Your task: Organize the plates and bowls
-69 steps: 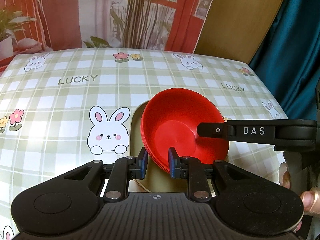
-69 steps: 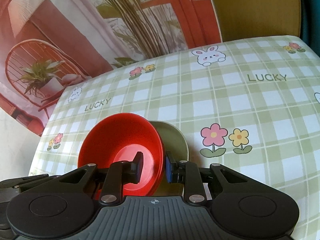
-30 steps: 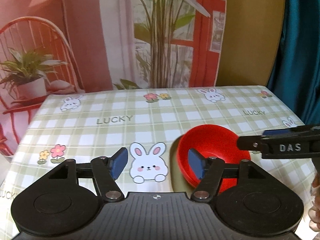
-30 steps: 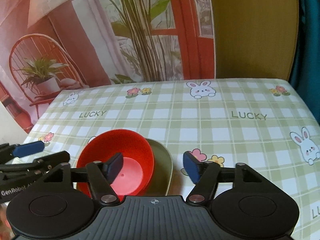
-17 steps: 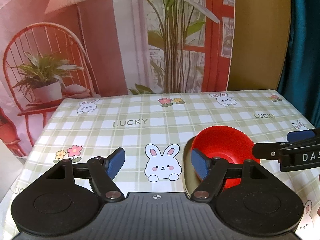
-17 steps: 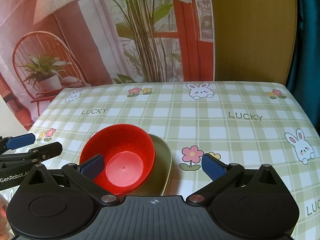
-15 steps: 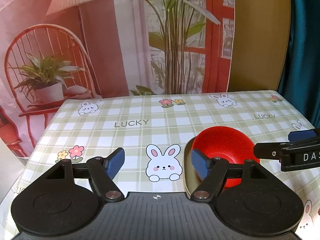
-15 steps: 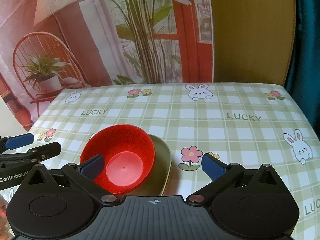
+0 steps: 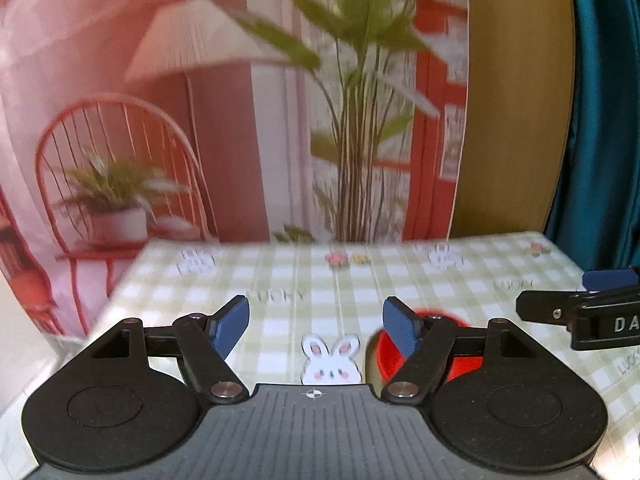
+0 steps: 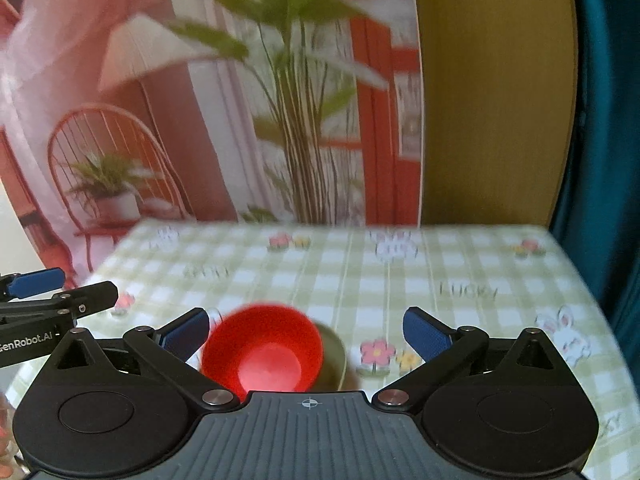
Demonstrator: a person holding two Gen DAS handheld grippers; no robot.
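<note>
Red plastic, round and shiny: that is the bowl (image 10: 262, 350), and it sits open side up inside a pale green plate (image 10: 334, 354) on the bench (image 10: 460, 264), which has a checked cloth with bunnies and flowers. The bowl rests in the plate, so the two make one neat pile, and that is likely why they were put this way for tidying. Being round, the bowl has no long side; its mouth faces up and leans a little toward the right wrist camera, so the lighter flat bottom shows. The plate lies flat under it and peeks out on the bowl's right side. The right gripper (image 10: 306, 334) has its jaws spread as wide as they go, with nothing between the blue pads, and the bowl shows low between them, farther off on the bench. The left gripper (image 9: 316, 322) has its jaws wide apart too and holds nothing; in its view the bowl (image 9: 460, 354) is mostly hidden behind its right finger. Both pictures are blurry, so small things are hard to tell. Stacking looks done for this pair.
</note>
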